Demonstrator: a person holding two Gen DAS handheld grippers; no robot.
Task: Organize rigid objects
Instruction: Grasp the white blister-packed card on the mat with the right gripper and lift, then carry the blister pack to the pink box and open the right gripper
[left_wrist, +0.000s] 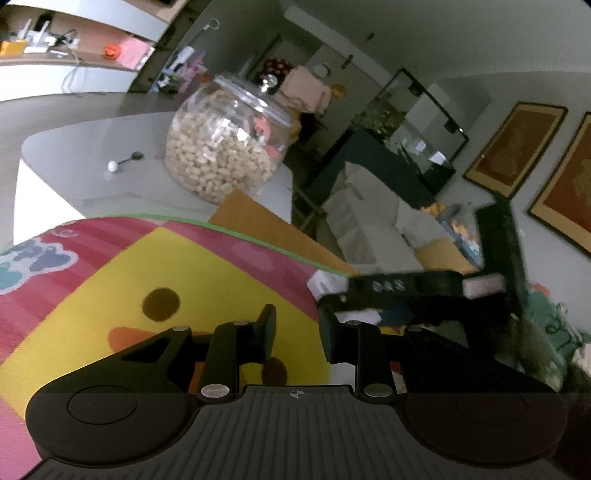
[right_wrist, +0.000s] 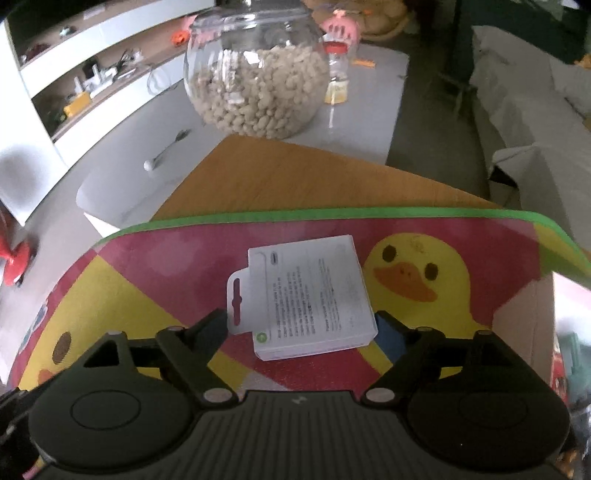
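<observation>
I see a flat white retail box (right_wrist: 312, 299) with a hang tab at nine o'clock, lying printed-side up on the duck-patterned mat (right_wrist: 155, 251).

wall: grey, two framed pictures (left_wrist: 517, 147) | shelving (right_wrist: 92, 74): white, open | sofa (left_wrist: 376, 221): white cover | light: dim

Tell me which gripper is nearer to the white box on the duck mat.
Right. The right gripper has its open jaws on either side of the white box. The left gripper hangs over the mat's edge, with only the box's corner beyond it.
</observation>
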